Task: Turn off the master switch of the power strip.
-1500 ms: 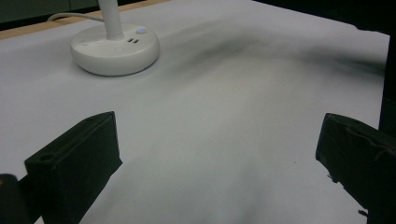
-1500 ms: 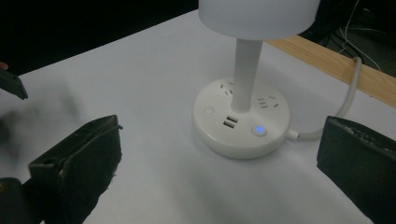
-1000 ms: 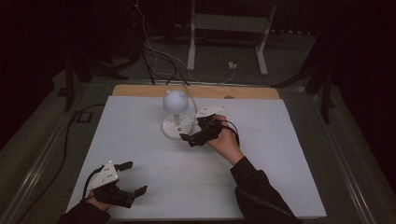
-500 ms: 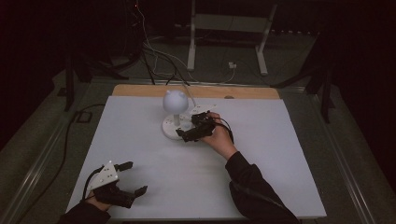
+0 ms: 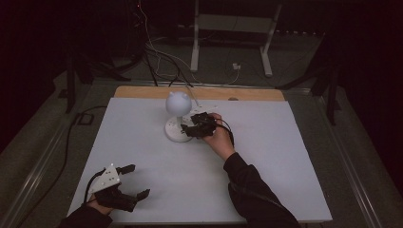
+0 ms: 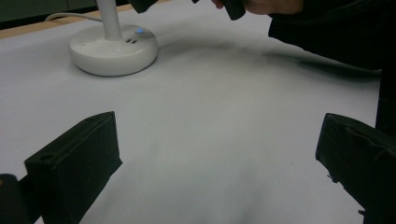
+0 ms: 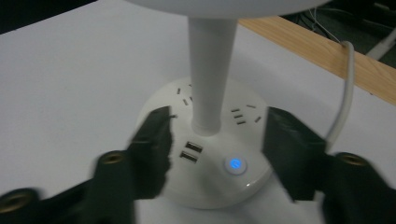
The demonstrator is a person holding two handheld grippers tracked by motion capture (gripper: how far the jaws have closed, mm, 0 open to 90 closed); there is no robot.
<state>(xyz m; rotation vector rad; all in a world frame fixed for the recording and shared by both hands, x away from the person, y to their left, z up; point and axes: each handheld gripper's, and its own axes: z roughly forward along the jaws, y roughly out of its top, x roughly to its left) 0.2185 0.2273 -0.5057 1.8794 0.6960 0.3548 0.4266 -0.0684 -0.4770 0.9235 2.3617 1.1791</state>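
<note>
Right gripper (image 7: 212,140) nearer lamp base (image 7: 205,154) than before, jaws just closing half-open over it, left gripper (image 5: 134,180) wide open, empty

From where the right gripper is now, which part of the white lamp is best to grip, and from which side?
Probably the slim upright stem: coming level from the button side, the right gripper could get its half-closed jaws around it. The round base looks too wide, and the globe head too smooth.

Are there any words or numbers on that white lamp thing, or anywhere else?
No words or numbers can be read anywhere.
The one sign: a small glowing blue symbol on the round button of the white lamp base; too blurred to tell its shape.
</note>
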